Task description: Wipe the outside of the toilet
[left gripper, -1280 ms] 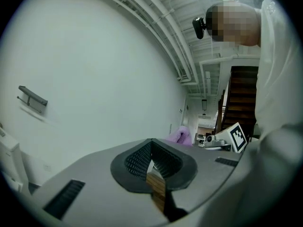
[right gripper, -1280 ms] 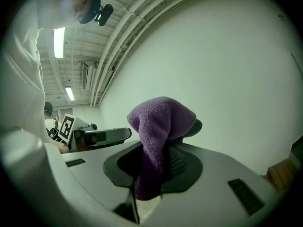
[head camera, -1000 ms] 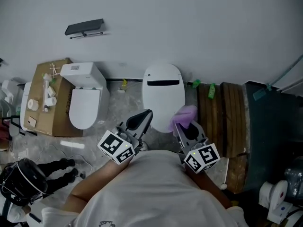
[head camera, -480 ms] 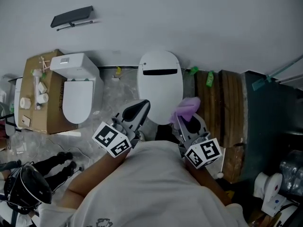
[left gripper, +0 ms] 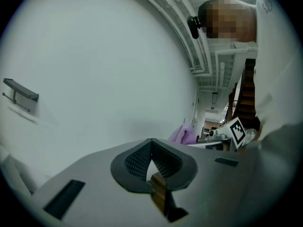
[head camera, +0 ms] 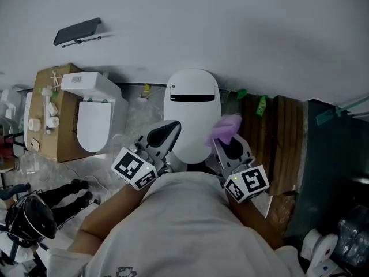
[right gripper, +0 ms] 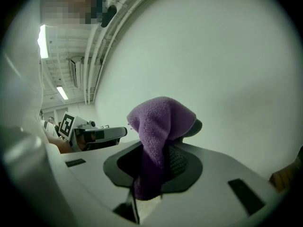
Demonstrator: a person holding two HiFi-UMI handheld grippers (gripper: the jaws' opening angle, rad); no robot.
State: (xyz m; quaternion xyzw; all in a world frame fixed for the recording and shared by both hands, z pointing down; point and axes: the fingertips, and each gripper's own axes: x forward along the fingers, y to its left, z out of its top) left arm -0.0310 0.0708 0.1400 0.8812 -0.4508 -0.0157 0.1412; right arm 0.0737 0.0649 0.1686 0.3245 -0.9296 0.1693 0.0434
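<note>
A white toilet with its lid down stands against the wall, straight ahead in the head view. My right gripper is shut on a purple cloth, held up beside the toilet's right edge. In the right gripper view the cloth bunches out above the jaws, with only the pale wall behind it. My left gripper is shut with nothing in it, just over the toilet's near left edge. It points at the wall, and the cloth shows beyond it.
A second white toilet stands to the left beside a cardboard box with small parts. A dark shelf hangs on the wall. Wooden planks lean at the right. A black helmet and shoes lie at lower left.
The view has shifted so the toilet sits more central and closer. Both grippers keep their pose, the right one still holding the cloth.
</note>
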